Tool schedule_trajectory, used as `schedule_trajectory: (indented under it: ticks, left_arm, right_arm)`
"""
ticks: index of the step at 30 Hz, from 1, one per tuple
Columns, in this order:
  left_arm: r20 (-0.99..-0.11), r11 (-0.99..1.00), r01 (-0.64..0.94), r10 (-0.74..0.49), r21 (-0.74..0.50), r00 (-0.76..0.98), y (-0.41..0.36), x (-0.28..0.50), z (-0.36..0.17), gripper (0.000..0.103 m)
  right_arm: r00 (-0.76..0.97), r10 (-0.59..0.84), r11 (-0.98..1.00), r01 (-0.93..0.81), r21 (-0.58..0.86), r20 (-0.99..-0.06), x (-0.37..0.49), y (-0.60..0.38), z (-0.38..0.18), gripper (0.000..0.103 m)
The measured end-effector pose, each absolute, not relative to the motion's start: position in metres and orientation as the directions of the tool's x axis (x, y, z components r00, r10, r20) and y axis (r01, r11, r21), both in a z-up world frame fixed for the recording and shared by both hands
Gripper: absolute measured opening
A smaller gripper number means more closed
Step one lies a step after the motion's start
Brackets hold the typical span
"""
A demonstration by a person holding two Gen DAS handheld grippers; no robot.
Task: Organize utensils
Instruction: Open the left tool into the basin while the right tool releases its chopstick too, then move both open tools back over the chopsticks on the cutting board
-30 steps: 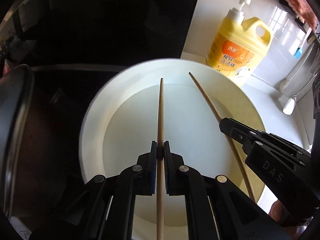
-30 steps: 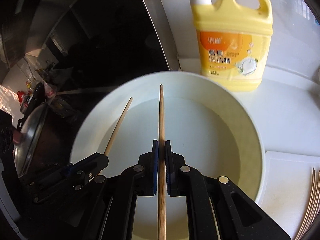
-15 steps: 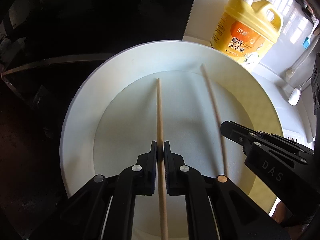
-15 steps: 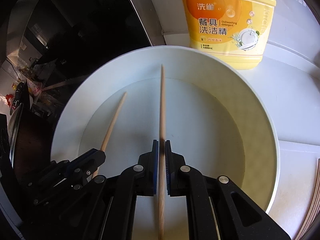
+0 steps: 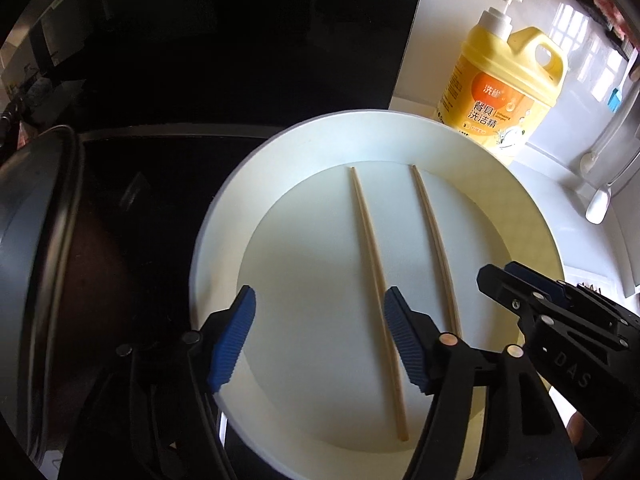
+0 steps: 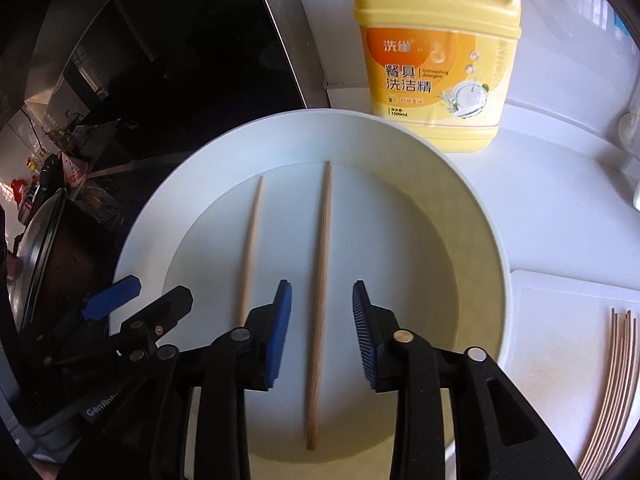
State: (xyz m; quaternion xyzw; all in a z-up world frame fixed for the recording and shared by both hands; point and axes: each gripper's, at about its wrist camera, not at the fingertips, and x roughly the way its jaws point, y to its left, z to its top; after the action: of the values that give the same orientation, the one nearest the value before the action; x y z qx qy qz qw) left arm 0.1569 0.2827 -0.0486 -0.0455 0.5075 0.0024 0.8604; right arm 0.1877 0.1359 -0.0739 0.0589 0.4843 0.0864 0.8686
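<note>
Two wooden chopsticks lie side by side on the floor of a wide white bowl (image 5: 216, 240). My left gripper (image 5: 318, 340) hangs over the bowl with its jaws opening. The left chopstick (image 5: 370, 248) lies loose below, close by the right-hand pad, and neither pad touches it. My right gripper (image 6: 322, 336) also has its jaws opening. The other chopstick (image 6: 324, 240) lies on the bowl (image 6: 140, 232) between its blue pads, untouched. Each wrist view also shows the other side's chopstick (image 5: 434, 240) (image 6: 251, 248) and gripper (image 5: 500, 274) (image 6: 140, 300).
A yellow detergent bottle (image 5: 504, 96) (image 6: 436, 60) stands behind the bowl on the white counter. A bundle of several chopsticks (image 6: 616, 380) lies on a white board (image 6: 560, 320) at the right. A dark pan with a lid (image 5: 36, 260) sits left on the black hob.
Both grippers were shut on a chopstick each above the bowl. Both have let go, and the two chopsticks now lie on the bowl's floor.
</note>
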Motion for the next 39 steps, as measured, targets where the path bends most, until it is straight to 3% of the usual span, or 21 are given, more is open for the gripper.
schedule_trajectory:
  ticks: [8, 21, 39]
  left_arm:
    - [-0.86, 0.999, -0.033, -0.015, -0.037, 0.509, 0.278, 0.142, -0.035, 0.079]
    - [-0.846, 0.997, 0.06, -0.065, -0.04, 0.529, 0.231, 0.116, -0.015, 0.082]
    - [-0.856, 0.993, 0.104, -0.104, -0.059, 0.506, 0.053, 0.04, -0.011, 0.089]
  right_arm:
    - [0.567, 0.186, 0.982, -0.082, 0.17, -0.803, 0.16, 0.126, -0.058, 0.045]
    - [0.614, 0.128, 0.983, 0.024, 0.181, -0.779, 0.102, 0.069, -0.043, 0.055]
    - [0.646, 0.072, 0.976, 0.11, 0.187, -0.76, -0.02, -0.117, -0.042, 0.062]
